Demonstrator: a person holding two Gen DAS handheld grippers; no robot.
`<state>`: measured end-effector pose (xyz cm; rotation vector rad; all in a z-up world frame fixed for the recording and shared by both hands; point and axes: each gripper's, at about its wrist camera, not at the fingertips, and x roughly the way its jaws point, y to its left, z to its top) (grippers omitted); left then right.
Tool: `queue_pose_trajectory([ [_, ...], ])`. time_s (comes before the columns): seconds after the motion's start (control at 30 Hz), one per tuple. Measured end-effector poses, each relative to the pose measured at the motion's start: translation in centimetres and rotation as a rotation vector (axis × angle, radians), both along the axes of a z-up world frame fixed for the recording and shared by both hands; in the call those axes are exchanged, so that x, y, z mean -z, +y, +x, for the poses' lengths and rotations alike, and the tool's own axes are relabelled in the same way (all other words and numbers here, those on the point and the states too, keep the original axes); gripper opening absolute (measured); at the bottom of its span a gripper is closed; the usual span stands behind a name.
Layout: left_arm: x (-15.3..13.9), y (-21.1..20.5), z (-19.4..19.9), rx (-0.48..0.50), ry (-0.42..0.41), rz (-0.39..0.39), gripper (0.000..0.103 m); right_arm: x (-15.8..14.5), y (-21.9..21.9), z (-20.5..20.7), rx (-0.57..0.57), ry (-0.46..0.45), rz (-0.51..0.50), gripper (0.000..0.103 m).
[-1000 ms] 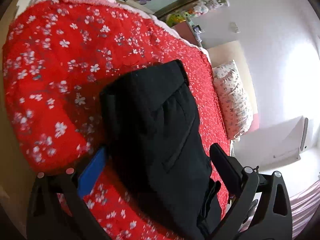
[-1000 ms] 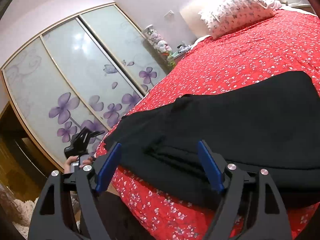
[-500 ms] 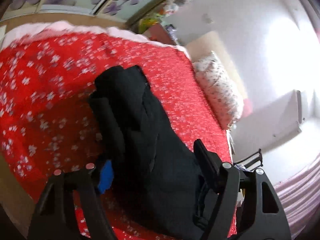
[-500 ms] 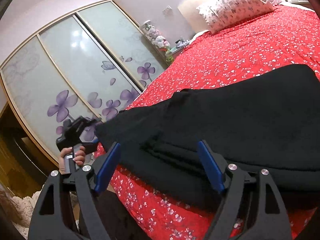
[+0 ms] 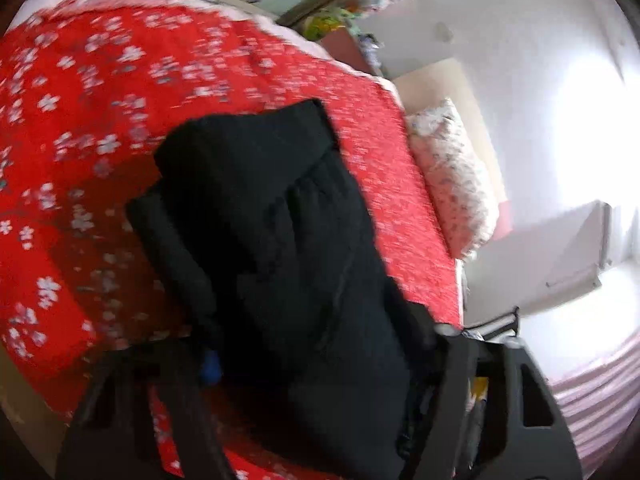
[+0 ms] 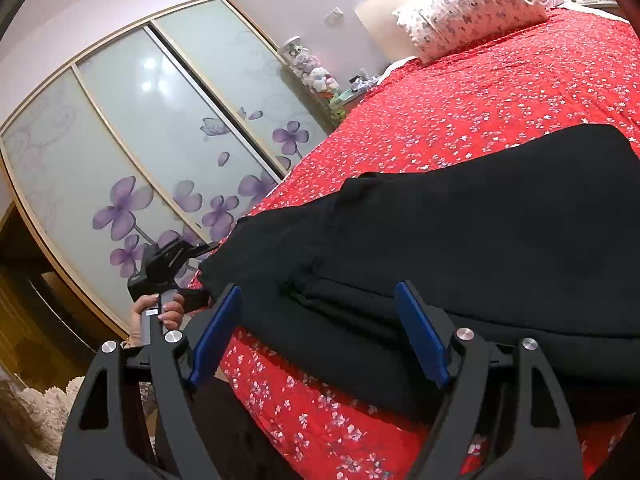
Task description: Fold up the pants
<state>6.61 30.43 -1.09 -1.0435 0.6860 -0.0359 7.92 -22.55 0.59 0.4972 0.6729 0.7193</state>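
The black pants (image 5: 280, 248) lie folded in layers on the red flowered bedspread (image 5: 100, 100). In the left wrist view the cloth bunches up between my left gripper's (image 5: 320, 356) fingers and hides most of them; the jaws stand wide and the view is blurred. In the right wrist view the pants (image 6: 460, 240) lie across the bed's near edge. My right gripper (image 6: 320, 336) is open, its blue pads (image 6: 420, 340) straddling the folded edge just above the cloth. The left gripper (image 6: 172, 268) shows there too, held at the pants' left end.
A flowered pillow (image 6: 472, 4) lies at the bed's head. Sliding wardrobe doors (image 6: 140, 140) with purple flowers stand beyond the bed's far side. A shelf with plush toys (image 6: 316, 76) stands by the wall. A folding table (image 5: 560, 248) is beside the bed.
The left gripper has pushed further along the pants end, and the cloth has bunched up and lifted in front of it. The right gripper has hardly moved.
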Motion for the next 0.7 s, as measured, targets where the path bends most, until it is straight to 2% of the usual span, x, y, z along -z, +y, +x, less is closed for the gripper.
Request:
queue_pose_trajectory([
  [0.07,-0.5,-0.1,0.0,0.015,-0.028,0.024,0.054,0.0,0.1,0.0,0.000,0.000,0.000,0.080],
  [0.1,-0.2,0.1,0.1,0.010,-0.011,0.022,0.054,0.0,0.1,0.0,0.000,0.000,0.001,0.080],
  [0.17,0.9,0.8,0.1,-0.014,0.027,-0.030,0.053,0.0,0.1,0.0,-0.001,0.003,0.001,0.080],
  [0.2,1.7,1.3,0.1,-0.032,0.037,-0.071,0.050,0.0,0.0,-0.1,-0.002,0.002,0.001,0.080],
  [0.23,2.2,1.7,-0.3,-0.041,0.040,-0.095,0.041,0.0,0.0,-0.1,-0.003,0.001,0.000,0.080],
  [0.27,2.6,1.9,-0.3,-0.046,0.041,-0.108,0.039,0.0,0.0,-0.2,-0.003,0.000,-0.001,0.080],
  [0.4,2.4,1.9,-0.3,-0.053,0.044,-0.088,0.025,-0.1,-0.2,-0.2,0.002,0.002,0.008,0.080],
  [0.47,1.6,1.5,-0.3,-0.052,0.041,-0.045,0.017,-0.3,-0.5,-0.3,0.008,-0.004,0.018,0.080],
  [0.57,-0.8,0.4,0.4,-0.038,0.044,0.076,0.014,-0.7,-1.3,-0.5,0.024,-0.019,0.040,0.080],
  [0.7,-5.1,-2.4,1.5,0.007,0.053,0.275,0.013,-1.4,-2.9,-1.0,0.074,-0.042,0.086,0.080],
])
